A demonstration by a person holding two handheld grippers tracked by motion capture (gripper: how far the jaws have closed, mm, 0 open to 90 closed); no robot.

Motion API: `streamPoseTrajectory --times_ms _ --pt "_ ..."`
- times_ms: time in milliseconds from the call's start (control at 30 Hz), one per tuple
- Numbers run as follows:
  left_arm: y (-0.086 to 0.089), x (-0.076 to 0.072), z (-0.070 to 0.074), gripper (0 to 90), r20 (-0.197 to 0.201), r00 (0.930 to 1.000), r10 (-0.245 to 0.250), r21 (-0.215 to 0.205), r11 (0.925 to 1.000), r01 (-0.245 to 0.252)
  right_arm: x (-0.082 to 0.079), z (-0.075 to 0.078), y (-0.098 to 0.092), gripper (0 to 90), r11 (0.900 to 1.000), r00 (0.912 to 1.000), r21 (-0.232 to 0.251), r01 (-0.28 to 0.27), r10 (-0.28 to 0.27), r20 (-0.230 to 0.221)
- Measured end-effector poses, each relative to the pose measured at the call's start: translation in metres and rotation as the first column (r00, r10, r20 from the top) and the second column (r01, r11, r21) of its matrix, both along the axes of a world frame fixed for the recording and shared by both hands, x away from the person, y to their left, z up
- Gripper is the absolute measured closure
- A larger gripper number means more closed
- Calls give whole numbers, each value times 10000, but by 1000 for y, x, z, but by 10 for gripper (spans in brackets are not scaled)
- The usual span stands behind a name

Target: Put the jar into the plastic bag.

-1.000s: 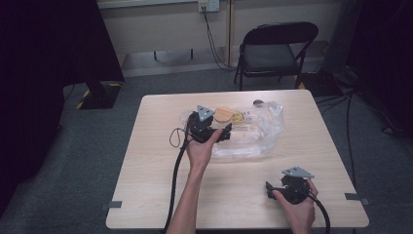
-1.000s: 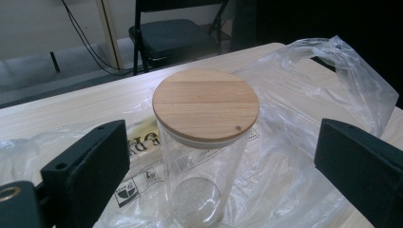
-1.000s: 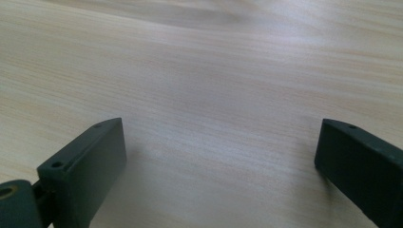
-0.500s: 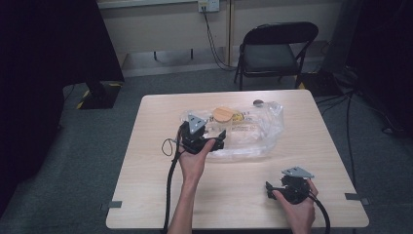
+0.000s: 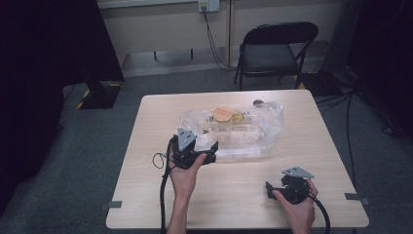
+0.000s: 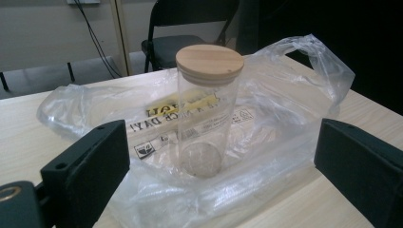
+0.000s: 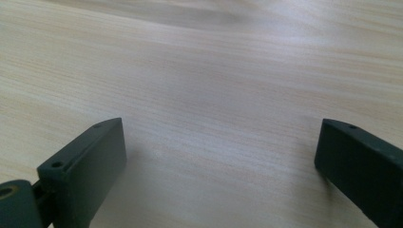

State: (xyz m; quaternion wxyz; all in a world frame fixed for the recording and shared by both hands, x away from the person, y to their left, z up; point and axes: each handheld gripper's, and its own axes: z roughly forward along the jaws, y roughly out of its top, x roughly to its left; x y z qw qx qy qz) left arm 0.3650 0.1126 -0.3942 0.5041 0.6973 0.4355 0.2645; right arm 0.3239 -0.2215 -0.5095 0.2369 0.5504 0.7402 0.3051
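A clear glass jar [image 6: 204,118] with a round wooden lid [image 5: 224,114] stands upright among the folds of a crumpled clear plastic bag [image 5: 253,134] printed with black and yellow text. The bag lies on the far middle of the light wooden table [image 5: 234,195]. My left gripper [image 5: 213,152] is at the bag's near left edge and points at the jar; in the left gripper view its jaws stand wide apart [image 6: 221,142] with nothing between them. My right gripper [image 5: 272,191] rests low over bare wood near the front right, open and empty [image 7: 218,137].
A small dark round object [image 5: 258,102] lies on the table behind the bag. A black folding chair [image 5: 272,53] stands beyond the far edge. A dark curtain [image 5: 48,73] hangs at the left. Cables [image 5: 163,195] trail from both grippers toward the near edge.
My left gripper has drawn back from over the bag toward the near side and a little left, its jaws still apart. The right gripper has stayed put.
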Motion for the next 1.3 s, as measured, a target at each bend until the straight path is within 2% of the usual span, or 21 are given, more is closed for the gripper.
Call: streamPoseTrajectory --times_ms 500,767,1300 --pt "20 -28 -20 39 -147 9995 285 -13 9996 -285 0 0 0 25 10000 10000 -1 2 -2 1" --pt "27 -41 -37 39 -355 9981 508 32 9987 -507 0 0 0 25 10000 10000 0 3 -3 0" --pt "34 -46 -71 38 -1139 9908 733 318 9970 -701 0 0 0 25 10000 10000 1 3 -3 0"
